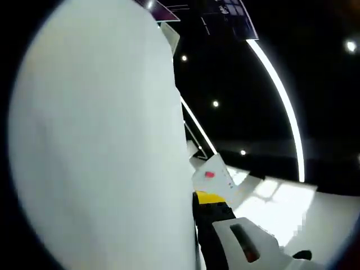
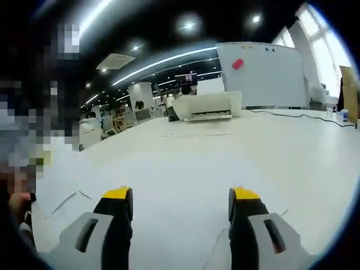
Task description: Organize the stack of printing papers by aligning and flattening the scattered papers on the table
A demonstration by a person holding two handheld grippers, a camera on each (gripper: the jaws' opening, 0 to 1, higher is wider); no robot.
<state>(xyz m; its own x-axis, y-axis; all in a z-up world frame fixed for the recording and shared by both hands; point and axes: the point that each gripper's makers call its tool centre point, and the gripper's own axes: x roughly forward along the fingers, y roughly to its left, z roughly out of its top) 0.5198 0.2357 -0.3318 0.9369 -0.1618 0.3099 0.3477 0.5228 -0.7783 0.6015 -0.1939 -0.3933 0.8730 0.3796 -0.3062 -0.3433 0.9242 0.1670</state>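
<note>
A big white sheet or stack of printing paper (image 1: pixel 101 146) stands on edge right in front of the left gripper view, tilted up toward the dark ceiling. My left gripper (image 1: pixel 194 201) grips its edge: one yellow-tipped finger (image 1: pixel 211 198) presses against the paper and the other is hidden behind it. In the right gripper view, my right gripper (image 2: pixel 181 201) stands open low over the white table (image 2: pixel 185 163), with nothing between its fingers. Faint paper edges (image 2: pixel 70 199) lie flat on the table to its left, and another flat sheet (image 2: pixel 197 134) lies farther off.
A white printer (image 2: pixel 208 106) sits at the table's far side, in front of a whiteboard (image 2: pixel 264 73) with a red magnet. A cable (image 2: pixel 304 116) runs along the far right. A person's hand (image 2: pixel 17 208) is at the left edge. The whiteboard (image 1: pixel 212 175) also peeks past the paper.
</note>
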